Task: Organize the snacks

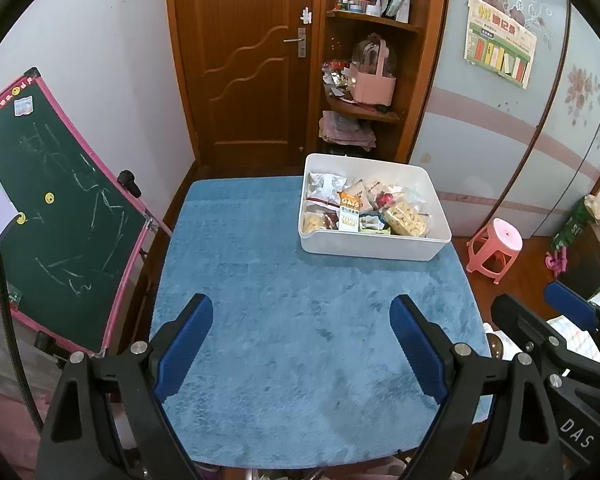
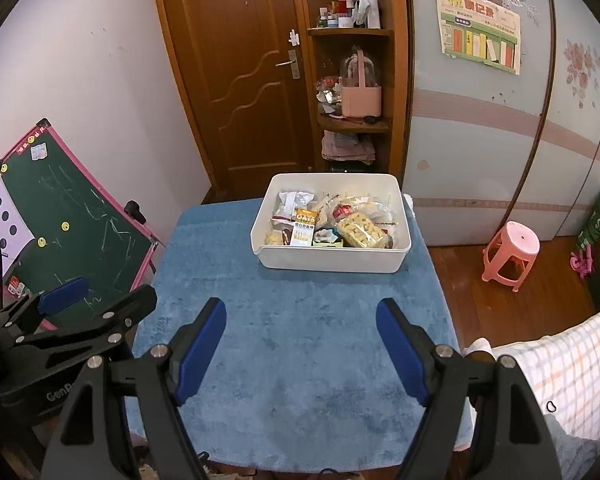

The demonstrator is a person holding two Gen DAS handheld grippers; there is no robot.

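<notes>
The left gripper point(image 1: 302, 344) and the right gripper point(image 2: 300, 350) both hang over the near part of the blue cloth point(image 1: 284, 320), side by side. Each one has its jaws wide apart and nothing is between them. Beyond them the cloth is bare up to the white bin point(image 1: 374, 210), which stands at the far right corner. The snacks point(image 1: 364, 212) all lie inside the bin, in a loose pile. The oats box point(image 1: 349, 212) stands near the front wall of the bin, and the bag of puffs point(image 1: 405, 218) lies to its right. I think the danger is this: the packets overlap, so a wide grip may catch two together. The bin is also close to the cloth's edge, and a push could slide it off.
</notes>
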